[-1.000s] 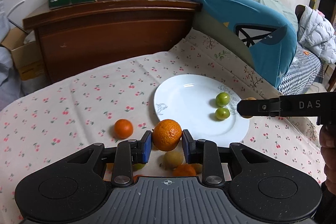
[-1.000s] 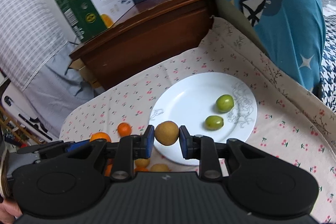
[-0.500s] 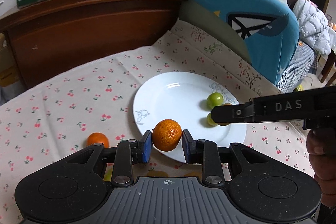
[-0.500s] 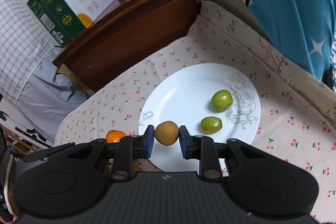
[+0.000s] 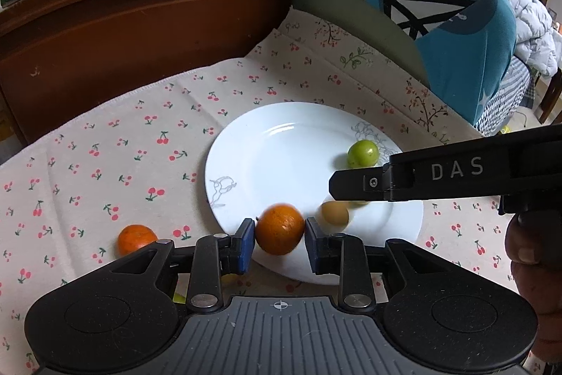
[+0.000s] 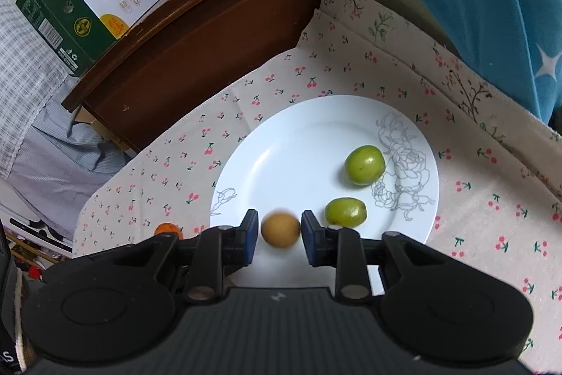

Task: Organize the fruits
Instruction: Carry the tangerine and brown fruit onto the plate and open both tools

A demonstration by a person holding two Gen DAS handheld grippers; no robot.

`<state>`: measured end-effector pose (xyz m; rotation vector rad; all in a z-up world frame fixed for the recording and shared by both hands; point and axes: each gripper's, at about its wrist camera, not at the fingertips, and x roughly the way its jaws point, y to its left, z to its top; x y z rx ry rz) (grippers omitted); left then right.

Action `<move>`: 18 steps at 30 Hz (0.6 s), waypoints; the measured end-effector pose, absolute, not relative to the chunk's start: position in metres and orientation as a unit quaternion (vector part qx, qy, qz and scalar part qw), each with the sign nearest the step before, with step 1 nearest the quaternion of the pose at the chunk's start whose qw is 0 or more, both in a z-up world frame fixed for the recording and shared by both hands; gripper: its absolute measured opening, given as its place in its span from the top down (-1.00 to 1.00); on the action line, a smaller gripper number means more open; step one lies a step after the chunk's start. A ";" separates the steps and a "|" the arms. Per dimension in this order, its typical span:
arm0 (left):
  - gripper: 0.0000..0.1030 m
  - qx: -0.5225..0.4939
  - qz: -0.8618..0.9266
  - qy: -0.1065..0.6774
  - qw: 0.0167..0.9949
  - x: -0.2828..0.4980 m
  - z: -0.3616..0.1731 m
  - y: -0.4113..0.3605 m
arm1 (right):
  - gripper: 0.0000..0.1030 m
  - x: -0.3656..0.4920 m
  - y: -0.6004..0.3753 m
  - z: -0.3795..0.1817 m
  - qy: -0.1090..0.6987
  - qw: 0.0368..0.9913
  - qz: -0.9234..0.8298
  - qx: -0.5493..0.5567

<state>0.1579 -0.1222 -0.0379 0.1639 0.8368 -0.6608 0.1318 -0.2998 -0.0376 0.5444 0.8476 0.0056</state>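
The cherry cloth (image 5: 105, 143) is the biggest thing here, and it lies flat in front of both tools; I cannot tell if a table or a bed is under it. The white plate (image 5: 267, 143) sits on the cloth, just ahead of the tool tips and partly under them; it is hard and could chip, so fruit should go onto it softly.

The left tool (image 5: 279, 245) has just been opening; the big orange (image 5: 279, 229) is between its blue pads, looks blurry and seems to be slipping free over the near edge of the plate, so I think the tool has let go. The orange is round and a bit heavy, with firm bumpy skin; I think it grips well across its fat middle, but it may roll.

The right tool (image 6: 280, 236) has just been opening too; the little brown fruit (image 6: 280, 230) is between its pads with a thin gap on each side, blurry, over the plate. It looks light and smooth, so it may roll.

A small orange (image 5: 136, 239) waits on the cloth, to the left of the left tool. Two green fruits (image 6: 364, 165) lie on the plate ahead and to the right of the right tool; they look shiny and slippery, so hold them gently across the middle.
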 end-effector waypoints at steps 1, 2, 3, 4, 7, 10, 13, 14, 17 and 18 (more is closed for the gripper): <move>0.42 0.077 -0.316 0.398 0.858 0.158 -0.037 -0.123 | 0.46 0.132 -0.300 -0.037 0.404 0.877 0.001 0.260; 0.37 0.076 -0.316 0.397 0.859 0.158 -0.035 -0.123 | 0.46 0.132 -0.300 -0.035 0.400 0.880 -0.001 0.256; 0.27 0.073 -0.314 0.394 0.861 0.158 -0.032 -0.123 | 0.45 0.132 -0.299 -0.033 0.395 0.883 -0.002 0.252; -0.01 0.071 -0.311 0.390 0.864 0.157 -0.030 -0.122 | 0.45 0.132 -0.299 -0.031 0.392 0.886 -0.003 0.249; -0.40 0.072 -0.296 0.366 0.879 0.153 -0.018 -0.119 | 0.43 0.131 -0.301 -0.026 0.380 0.890 -0.004 0.250; -0.47 0.073 -0.290 0.362 0.883 0.154 -0.010 -0.116 | 0.37 0.129 -0.301 -0.020 0.370 0.898 -0.010 0.238; -0.55 0.068 -0.275 0.361 0.888 0.153 -0.003 -0.109 | 0.27 0.127 -0.304 -0.018 0.367 0.897 -0.011 0.244; -0.55 0.069 -0.272 0.361 0.889 0.153 -0.001 -0.108 | 0.27 0.126 -0.305 -0.017 0.366 0.897 -0.011 0.246; -0.57 0.070 -0.261 0.361 0.893 0.151 0.005 -0.102 | 0.27 0.123 -0.306 -0.015 0.363 0.900 -0.015 0.241; -0.58 0.069 -0.258 0.362 0.893 0.150 0.007 -0.100 | 0.27 0.121 -0.306 -0.014 0.363 0.900 -0.016 0.241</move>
